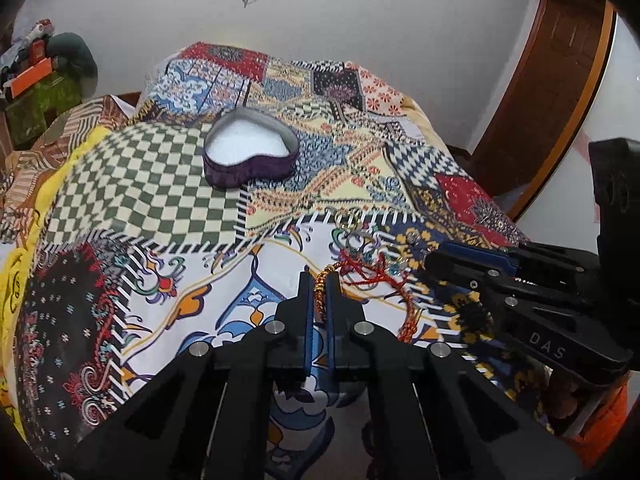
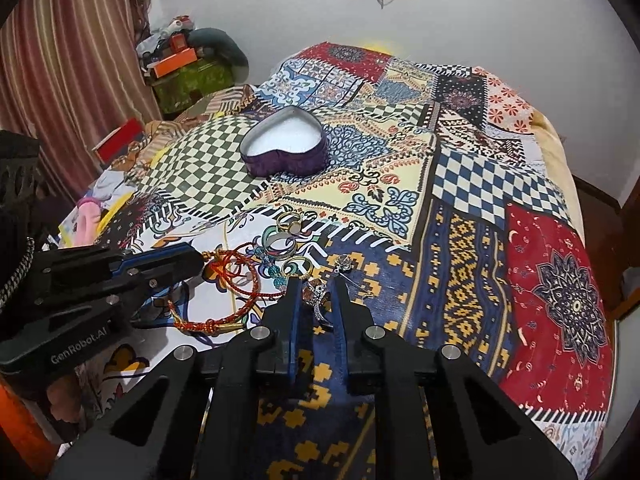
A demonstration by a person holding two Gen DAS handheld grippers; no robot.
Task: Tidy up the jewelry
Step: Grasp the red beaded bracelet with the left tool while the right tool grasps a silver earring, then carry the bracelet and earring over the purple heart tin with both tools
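A purple heart-shaped box (image 1: 248,170) (image 2: 284,166) with a white lining stands open on the patchwork bedspread (image 1: 160,184) (image 2: 472,184). Nearer lies a small heap of jewelry: red thread bracelets (image 1: 372,276) (image 2: 240,268), a few rings (image 2: 286,222) and a silver stud (image 2: 344,262). My left gripper (image 1: 319,280) (image 2: 196,260) is shut on the gold-beaded end of a red bracelet (image 1: 320,294). At the heap's right side my right gripper (image 2: 318,286) (image 1: 432,258) is shut on a silver ring (image 2: 318,300) with a dark stone. Both grippers sit low over the bedspread, side by side.
A wooden door (image 1: 552,100) stands right of the bed. A striped curtain (image 2: 60,60) hangs at the left, with a cluttered green box (image 2: 192,76) and a red box (image 2: 120,138) near the bed's far left corner.
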